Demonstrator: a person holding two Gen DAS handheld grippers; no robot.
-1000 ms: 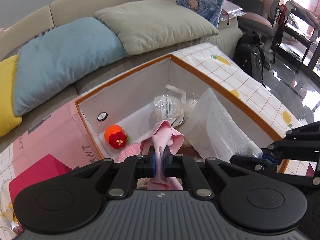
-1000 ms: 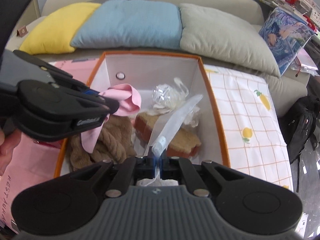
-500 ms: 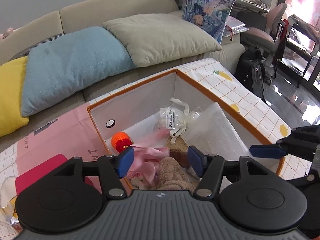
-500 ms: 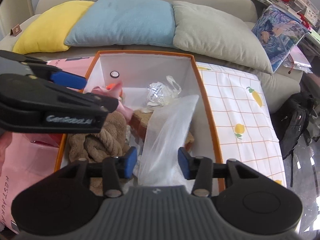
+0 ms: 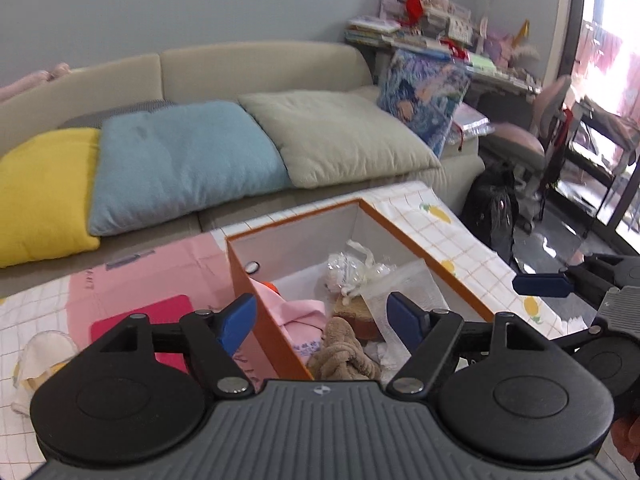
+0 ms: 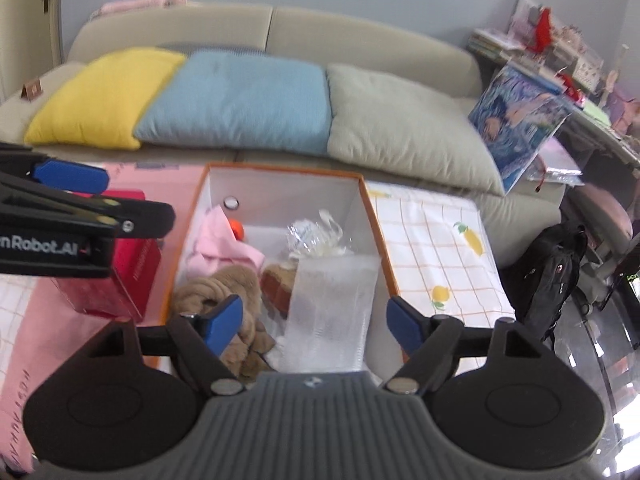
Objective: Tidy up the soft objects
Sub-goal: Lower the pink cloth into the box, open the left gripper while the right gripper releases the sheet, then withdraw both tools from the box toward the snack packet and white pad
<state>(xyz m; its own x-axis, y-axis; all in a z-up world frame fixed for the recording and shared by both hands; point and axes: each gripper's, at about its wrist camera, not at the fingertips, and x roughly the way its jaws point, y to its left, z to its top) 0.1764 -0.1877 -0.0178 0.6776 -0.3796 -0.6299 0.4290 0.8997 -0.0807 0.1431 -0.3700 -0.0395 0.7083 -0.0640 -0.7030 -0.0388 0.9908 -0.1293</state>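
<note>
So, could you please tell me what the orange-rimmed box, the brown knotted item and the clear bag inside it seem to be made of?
The orange-rimmed box looks like fabric-covered board: stiff, straight white walls, matte, with a metal eyelet. The brown knotted item appears to be plush, fuzzy fabric twisted like rope. The clear bag seems to be thin translucent plastic, slightly glossy; whether it is textured or padded is hard to tell.

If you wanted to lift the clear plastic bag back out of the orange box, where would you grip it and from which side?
I would probably pinch the clear plastic bag at its upper edge, coming from above. It stands leaning in the orange box, its flat top edge free above the brown plush, so thin film there fits between the pads. The right gripper hangs open right over it.
</note>
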